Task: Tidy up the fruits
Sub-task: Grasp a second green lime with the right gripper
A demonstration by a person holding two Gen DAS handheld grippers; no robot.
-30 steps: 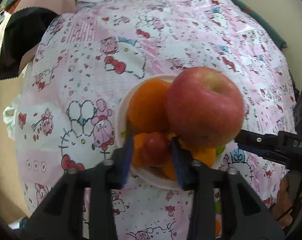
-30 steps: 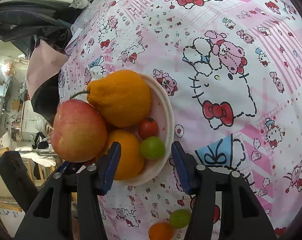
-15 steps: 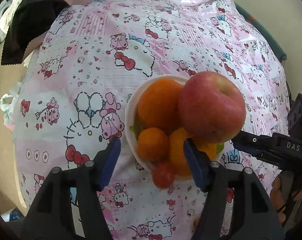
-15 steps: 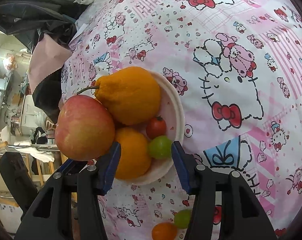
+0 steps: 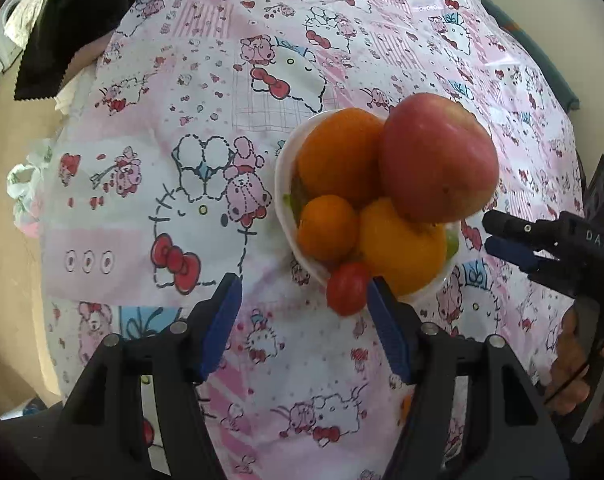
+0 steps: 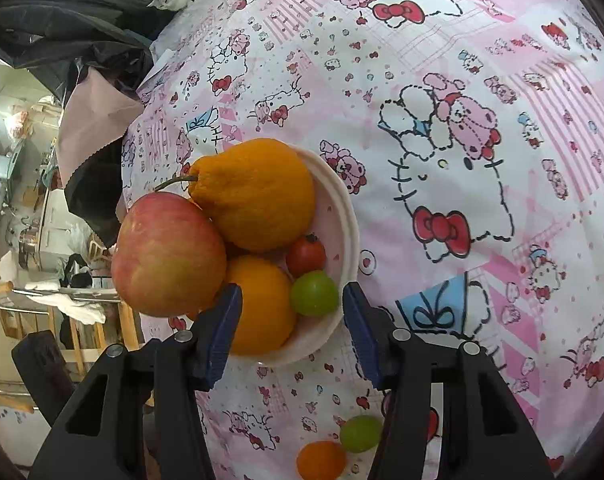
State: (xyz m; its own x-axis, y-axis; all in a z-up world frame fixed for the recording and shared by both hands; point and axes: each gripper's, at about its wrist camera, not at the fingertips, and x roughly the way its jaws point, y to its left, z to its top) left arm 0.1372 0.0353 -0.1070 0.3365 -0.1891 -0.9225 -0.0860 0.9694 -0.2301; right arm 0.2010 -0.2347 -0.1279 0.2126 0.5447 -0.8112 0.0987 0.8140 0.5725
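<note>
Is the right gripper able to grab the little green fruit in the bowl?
Probably yes. The right gripper is open, and the green fruit sits uncovered at the bowl edge, just ahead of its fingers.

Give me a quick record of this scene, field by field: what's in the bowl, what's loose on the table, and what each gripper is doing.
bowl: white, on the tablecloth
in bowl: apple, knobbed citrus, orange, red tomato, green fruit
loose by right gripper: green fruit, small orange fruit
left gripper: open, holding nothing, a red tomato at the bowl's near rim
right gripper: open, holding nothing, fingers either side of the bowl's near edge
</note>
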